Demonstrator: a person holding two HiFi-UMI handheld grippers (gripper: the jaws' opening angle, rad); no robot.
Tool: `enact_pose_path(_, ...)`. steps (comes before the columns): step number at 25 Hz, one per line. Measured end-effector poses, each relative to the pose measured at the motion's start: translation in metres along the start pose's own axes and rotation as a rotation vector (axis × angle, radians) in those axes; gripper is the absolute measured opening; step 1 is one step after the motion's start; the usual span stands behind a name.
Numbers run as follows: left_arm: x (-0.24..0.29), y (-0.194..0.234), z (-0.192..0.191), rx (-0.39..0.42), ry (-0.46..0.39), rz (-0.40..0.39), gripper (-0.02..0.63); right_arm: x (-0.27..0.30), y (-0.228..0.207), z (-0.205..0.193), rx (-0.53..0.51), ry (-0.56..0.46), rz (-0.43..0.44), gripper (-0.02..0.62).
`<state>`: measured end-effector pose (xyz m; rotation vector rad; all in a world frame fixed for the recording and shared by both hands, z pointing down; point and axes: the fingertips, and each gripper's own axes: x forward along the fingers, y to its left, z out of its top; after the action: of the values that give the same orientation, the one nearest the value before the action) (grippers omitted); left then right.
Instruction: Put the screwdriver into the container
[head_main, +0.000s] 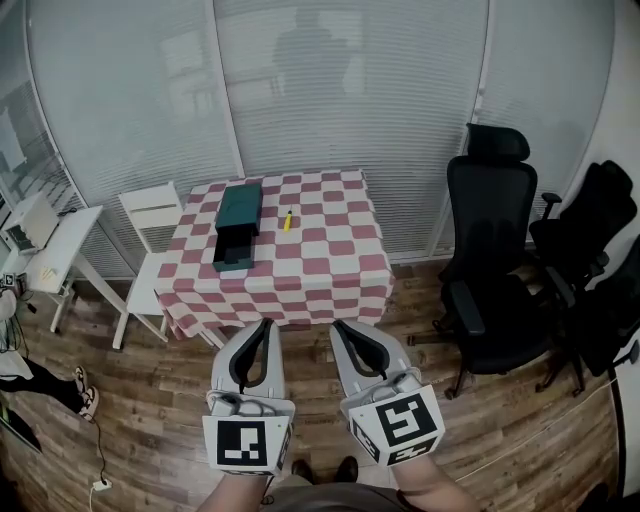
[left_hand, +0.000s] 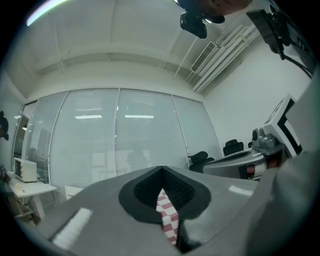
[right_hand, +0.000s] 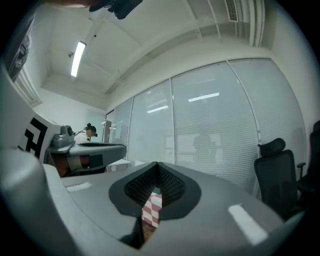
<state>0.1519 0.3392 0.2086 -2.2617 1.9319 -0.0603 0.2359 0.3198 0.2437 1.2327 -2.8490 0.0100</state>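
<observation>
The left gripper (head_main: 266, 323) and right gripper (head_main: 338, 325) are both closed on nothing, well short of the bench (head_main: 330, 270). Reaching in without opening could knock the small yellow screwdriver (head_main: 287, 220), which lies at frame centre near the right of the green container (head_main: 238, 228), and send it rolling. Only the head view shows those two things. The gripper views show jaw tips meeting around a sliver of checked cloth (left_hand: 167, 220).

Wooden floor (head_main: 150, 400), black office chairs (head_main: 490, 250)
</observation>
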Motion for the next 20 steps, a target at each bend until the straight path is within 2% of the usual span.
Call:
enact_pose_path(8,0.016,0.004,-0.025,-0.007,0.052,0.003,0.0,0.018,-0.011,-0.021,0.032,0.03,0.008,0.026)
enact_pose_path(20,0.099,0.065,-0.06,-0.025,0.07,-0.062,0.001,0.12,-0.033,-0.037,0.056,0.076,-0.051,0.026)
